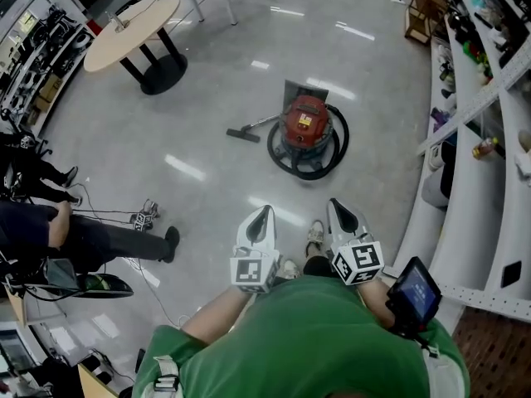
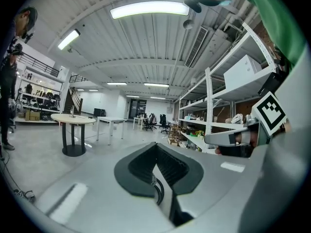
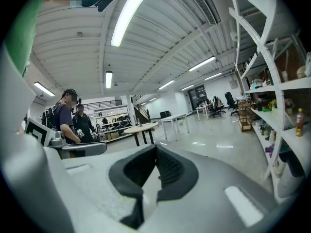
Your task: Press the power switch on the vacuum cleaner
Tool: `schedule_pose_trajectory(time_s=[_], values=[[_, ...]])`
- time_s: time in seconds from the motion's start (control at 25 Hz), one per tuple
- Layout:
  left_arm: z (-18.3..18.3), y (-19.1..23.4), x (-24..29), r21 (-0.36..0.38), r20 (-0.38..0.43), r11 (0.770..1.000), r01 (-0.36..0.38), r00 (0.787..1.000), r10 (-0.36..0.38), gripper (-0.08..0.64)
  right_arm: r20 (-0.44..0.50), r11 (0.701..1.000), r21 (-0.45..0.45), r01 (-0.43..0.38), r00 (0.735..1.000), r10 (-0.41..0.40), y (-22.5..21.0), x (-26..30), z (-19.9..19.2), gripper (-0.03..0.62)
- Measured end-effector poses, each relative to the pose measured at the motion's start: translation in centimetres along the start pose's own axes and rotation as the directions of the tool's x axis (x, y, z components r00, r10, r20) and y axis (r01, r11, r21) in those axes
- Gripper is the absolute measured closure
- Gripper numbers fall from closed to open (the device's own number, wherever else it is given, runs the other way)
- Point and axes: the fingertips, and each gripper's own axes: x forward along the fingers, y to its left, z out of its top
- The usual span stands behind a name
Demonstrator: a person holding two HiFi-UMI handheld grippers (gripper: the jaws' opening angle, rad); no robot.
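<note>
The grey polished floor carries everything here. White shelving lines its right edge and a round table stands toward its far-left corner. The red vacuum cleaner sits in the open middle, nearer the shelving edge than the table, with its black hose coiled around the base and the floor nozzle lying to its left. We hold the left gripper and the right gripper side by side just in front of our body, well apart from the machine. Each has its jaws closed together on nothing, which suits a push. We judge the step in hand to be the approach: walk up, mind the hose loop underfoot, and lower one gripper tip-first over the red lid. The power switch is too small to pick out from here, so we should find it before committing, then press squarely with the closed tips so they do not slide off.
</note>
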Motion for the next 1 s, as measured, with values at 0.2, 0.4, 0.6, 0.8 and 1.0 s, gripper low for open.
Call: schedule_pose_trajectory(time_s=[0.2,0.4,0.6,0.8,1.0], values=[[0.4,0.4,4.3,0.031,-0.015,0.999,0.005,1.000,-0.004,0.552,0.005,1.000,0.023,-0.007,1.000,0.006,-2.6,3.2,1.0,0.592],[0.8,0.0,9.4,0.041,-0.031,0.999,0.016,0.999,-0.015,0.552,0.012,0.999,0.044,-0.009,1.000,0.008,-5.9,6.2,2.0,0.592],[0.8,-1.3,14.3,0.047,-0.055,0.999,0.022,0.998,-0.019,0.552,0.005,0.998,0.066,-0.012,1.000,0.011,-10.0,8.2,2.7,0.592],[0.8,-2.2,18.3,0.060,-0.063,0.998,0.018,0.998,-0.014,0.552,-0.006,0.997,0.076,-0.026,1.000,0.026,-13.2,10.3,3.1,0.592],[0.9,-2.4,20.6,0.059,-0.069,0.998,0.013,0.998,-0.009,0.552,-0.015,0.996,0.082,-0.034,0.999,0.036,-14.9,12.0,3.4,0.592]])
